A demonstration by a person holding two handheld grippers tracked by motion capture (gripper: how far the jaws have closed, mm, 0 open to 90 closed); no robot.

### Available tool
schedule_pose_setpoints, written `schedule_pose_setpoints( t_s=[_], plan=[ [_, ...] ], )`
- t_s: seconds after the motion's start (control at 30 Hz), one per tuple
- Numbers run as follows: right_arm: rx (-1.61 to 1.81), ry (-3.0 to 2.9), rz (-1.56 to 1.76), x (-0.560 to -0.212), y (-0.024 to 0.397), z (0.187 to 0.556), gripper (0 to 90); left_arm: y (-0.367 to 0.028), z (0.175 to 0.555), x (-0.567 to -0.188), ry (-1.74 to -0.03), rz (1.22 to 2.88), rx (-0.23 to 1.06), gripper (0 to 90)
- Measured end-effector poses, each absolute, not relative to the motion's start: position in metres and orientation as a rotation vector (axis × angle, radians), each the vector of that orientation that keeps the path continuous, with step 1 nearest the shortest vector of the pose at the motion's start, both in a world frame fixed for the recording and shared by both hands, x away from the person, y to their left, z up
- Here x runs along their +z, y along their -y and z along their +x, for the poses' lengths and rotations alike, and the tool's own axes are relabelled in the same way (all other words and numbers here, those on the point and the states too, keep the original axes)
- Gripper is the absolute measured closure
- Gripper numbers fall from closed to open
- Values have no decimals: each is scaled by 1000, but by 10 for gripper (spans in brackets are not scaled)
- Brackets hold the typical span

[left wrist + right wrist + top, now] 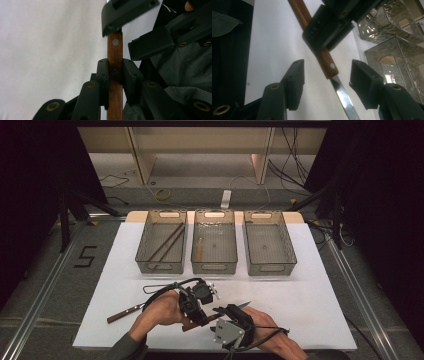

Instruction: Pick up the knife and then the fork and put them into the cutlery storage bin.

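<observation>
The left gripper (115, 72) has its jaws clamped narrow on the wooden handle of a knife (115, 53), pads pressed to either side of the handle near a rivet. The right gripper (327, 82) stands partly open around the same knife: in the right gripper view its two pads flank the spot where handle meets blade (342, 96), with a clear gap on each side, so nothing is pinched there.

In the high view both grippers meet at the near middle of the white table (310, 285), the left gripper (197, 302) just left of the right gripper (225, 312), and the knife runs between them with its blade tip pointing right and far.

The step in hand looks like a handover, or a two-handed steadying, of the knife. The next move probably calls for the right pads to close squarely on the handle rather than on the slick blade, and only then for the left to let go.

Farther out, a second knife (125, 312) lies on the table to the left, and three mesh baskets (214, 267) stand in a row at the far side.
</observation>
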State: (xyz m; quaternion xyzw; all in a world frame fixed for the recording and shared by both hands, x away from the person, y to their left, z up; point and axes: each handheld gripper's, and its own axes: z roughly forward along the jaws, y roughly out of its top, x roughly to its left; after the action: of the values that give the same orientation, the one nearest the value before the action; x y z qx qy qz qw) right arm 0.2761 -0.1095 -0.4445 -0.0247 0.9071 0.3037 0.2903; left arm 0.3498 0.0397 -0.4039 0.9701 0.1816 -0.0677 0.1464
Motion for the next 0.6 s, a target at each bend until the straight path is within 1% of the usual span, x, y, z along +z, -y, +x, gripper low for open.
schedule_pose_setpoints(
  t_s=[0.23,0.3,0.5,0.6],
  plan=[
    [741,-2408,-129,-449,107,274,554,-35,348,-406,-488,2810,-220,759],
    [699,-2399,-195,-449,107,276,582,-35,348,-406,-483,2811,-224,759],
    [679,-2392,-219,-451,106,275,651,-33,346,-403,-470,2808,-227,758],
    [669,-2385,-231,-451,106,273,709,-33,346,-404,-466,2810,-233,758]
  ],
)
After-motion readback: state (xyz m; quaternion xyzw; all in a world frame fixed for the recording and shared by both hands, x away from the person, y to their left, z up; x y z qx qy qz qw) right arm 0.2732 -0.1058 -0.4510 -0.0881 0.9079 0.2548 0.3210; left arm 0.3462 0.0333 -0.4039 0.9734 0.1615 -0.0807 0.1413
